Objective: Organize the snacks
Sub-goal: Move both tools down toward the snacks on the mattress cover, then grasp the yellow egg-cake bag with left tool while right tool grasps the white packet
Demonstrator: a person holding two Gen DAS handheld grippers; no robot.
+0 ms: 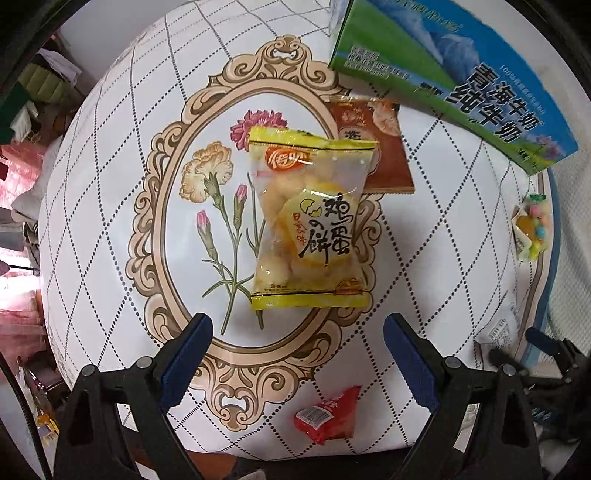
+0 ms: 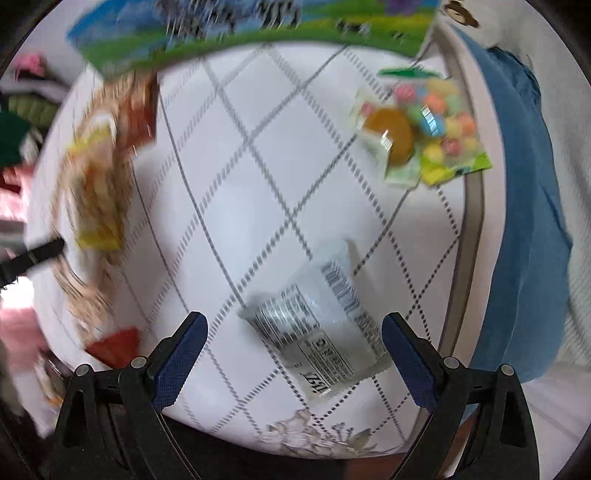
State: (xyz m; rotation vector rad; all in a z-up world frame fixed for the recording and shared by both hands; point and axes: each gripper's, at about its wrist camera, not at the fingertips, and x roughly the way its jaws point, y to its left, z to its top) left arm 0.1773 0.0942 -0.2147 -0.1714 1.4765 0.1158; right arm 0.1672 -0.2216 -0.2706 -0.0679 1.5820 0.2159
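Note:
In the left wrist view a yellow egg-biscuit packet [image 1: 310, 221] lies on the table, overlapping a brown snack packet [image 1: 380, 147] behind it. My left gripper [image 1: 297, 325] is open just in front of the yellow packet, empty. A small red packet [image 1: 327, 415] lies below the fingers. In the right wrist view a clear silver-labelled packet [image 2: 317, 332] lies between my open right gripper's [image 2: 293, 325] fingers on the table. A colourful candy bag [image 2: 424, 129] lies far right. The yellow packet [image 2: 98, 195] shows blurred at left.
A green and blue milk carton box [image 1: 454, 70] stands at the back of the table; it also shows in the right wrist view [image 2: 240, 33]. The flowered tablecloth [image 1: 110, 166] covers the table. A blue cloth [image 2: 524, 221] hangs past the right edge.

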